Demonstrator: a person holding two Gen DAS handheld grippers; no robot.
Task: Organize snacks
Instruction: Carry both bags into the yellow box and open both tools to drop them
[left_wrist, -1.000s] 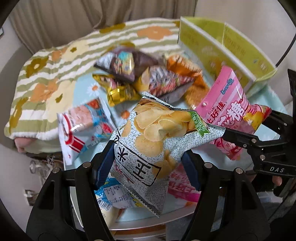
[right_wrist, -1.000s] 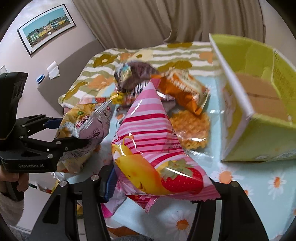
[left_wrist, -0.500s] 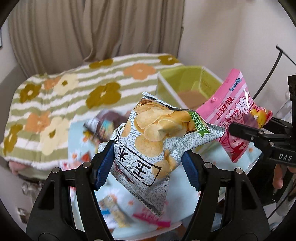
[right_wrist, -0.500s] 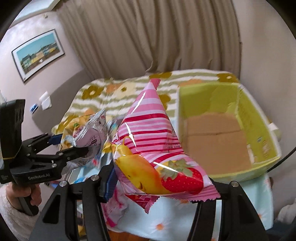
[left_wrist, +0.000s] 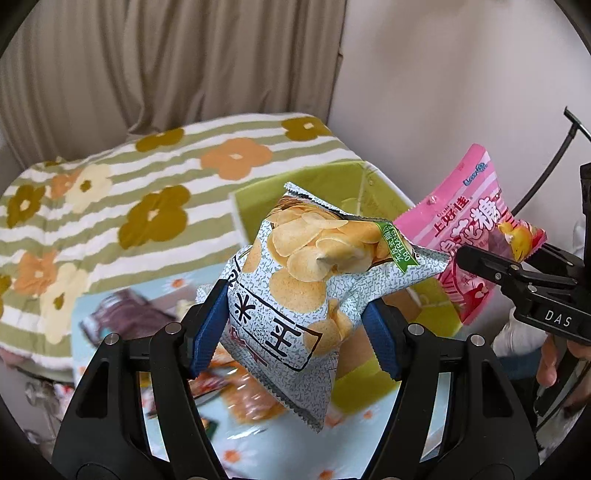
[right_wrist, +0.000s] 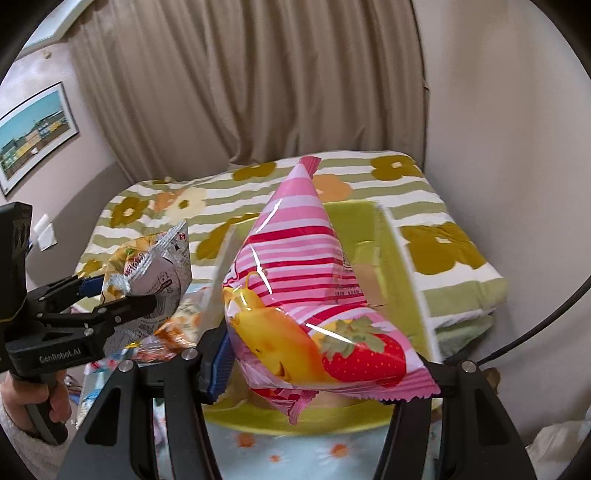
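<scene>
Beyond my left tongs (left_wrist: 295, 332), clamped on the chip bag (left_wrist: 314, 280), and right tongs (right_wrist: 325, 354), gripping the pink candy bag (right_wrist: 295, 273), the green box (right_wrist: 402, 251) has come beneath both, ready for dropping.
</scene>
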